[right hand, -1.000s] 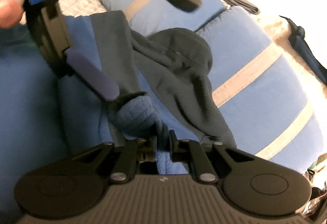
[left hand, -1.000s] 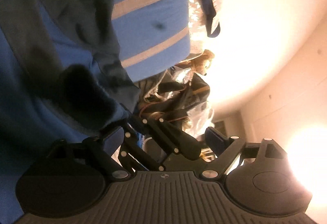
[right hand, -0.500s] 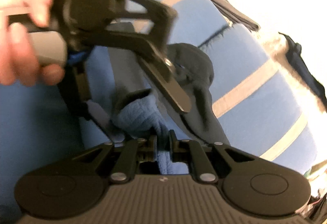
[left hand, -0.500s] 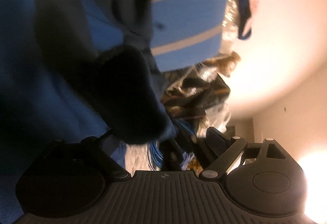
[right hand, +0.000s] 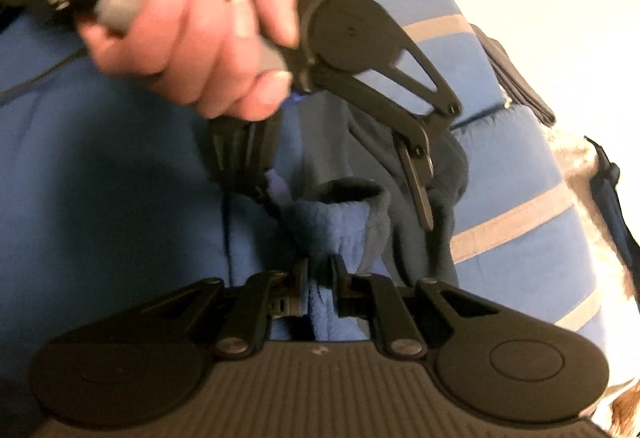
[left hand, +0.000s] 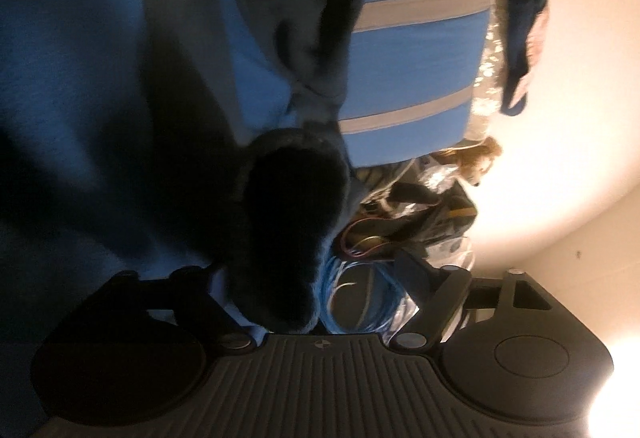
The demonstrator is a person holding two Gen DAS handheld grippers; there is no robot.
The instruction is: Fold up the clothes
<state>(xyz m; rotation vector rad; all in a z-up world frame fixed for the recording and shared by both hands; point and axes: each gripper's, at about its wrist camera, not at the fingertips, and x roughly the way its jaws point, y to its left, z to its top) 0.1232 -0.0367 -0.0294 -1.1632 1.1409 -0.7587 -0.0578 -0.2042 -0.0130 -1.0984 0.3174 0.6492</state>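
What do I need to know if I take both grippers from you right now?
Right gripper: shut on the fleece sleeve, just below its cuff.
Left gripper: open, with its jaws spread on either side of the cuff, gripping nothing.
The rest of the dark blue fleece lies crumpled on the striped blue cushion.
Done: one sleeve is picked up.
Left: probably close the left gripper on the cuff, then straighten the sleeve and fold the fleece. No fold is visible yet.
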